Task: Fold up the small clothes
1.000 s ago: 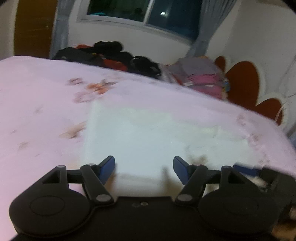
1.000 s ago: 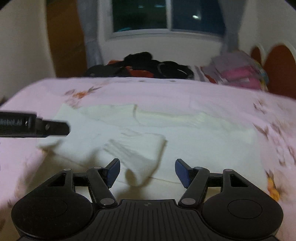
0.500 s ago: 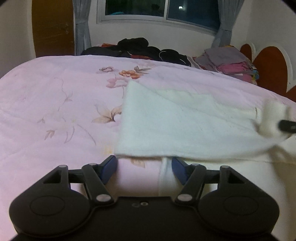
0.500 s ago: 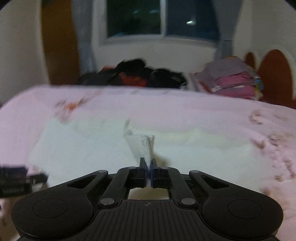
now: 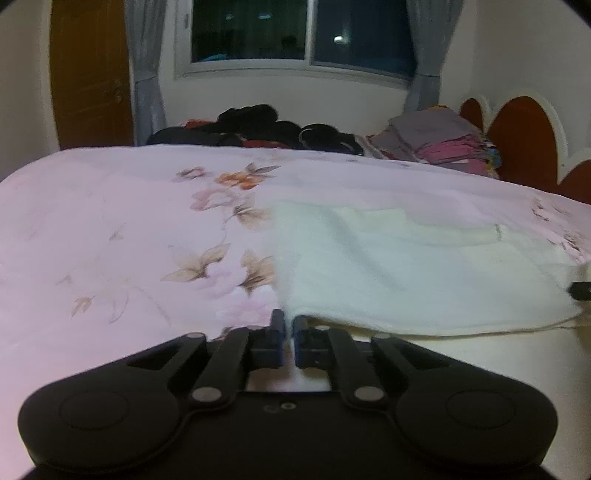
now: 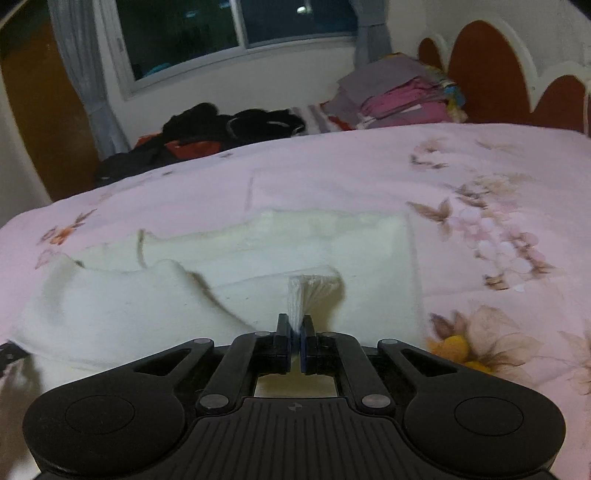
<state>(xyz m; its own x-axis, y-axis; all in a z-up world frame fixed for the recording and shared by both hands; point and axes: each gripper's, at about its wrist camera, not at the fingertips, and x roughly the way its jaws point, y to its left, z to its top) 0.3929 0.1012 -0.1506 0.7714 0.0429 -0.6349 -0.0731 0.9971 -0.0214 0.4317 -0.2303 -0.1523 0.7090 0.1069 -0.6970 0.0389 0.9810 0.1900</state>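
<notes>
A white knit garment (image 5: 406, 273) lies spread on the pink floral bedspread (image 5: 110, 229). My left gripper (image 5: 287, 332) is shut on the garment's near left corner. In the right wrist view the same garment (image 6: 229, 269) lies partly folded, and my right gripper (image 6: 295, 332) is shut on a ribbed cuff (image 6: 306, 295) that rises from between its fingers. The tip of the right gripper shows at the right edge of the left wrist view (image 5: 581, 291). The tip of the left gripper shows at the left edge of the right wrist view (image 6: 9, 350).
A heap of dark clothes (image 5: 258, 129) lies at the far edge of the bed. A stack of folded grey and pink clothes (image 5: 436, 144) sits at the far right by the red headboard (image 5: 524, 136). A window (image 5: 303, 33) and a wooden door (image 5: 88, 74) are behind.
My left gripper has closed on the garment's corner; it was open half a second ago. My right gripper closed on the cuff earlier and has moved with it to the right.
</notes>
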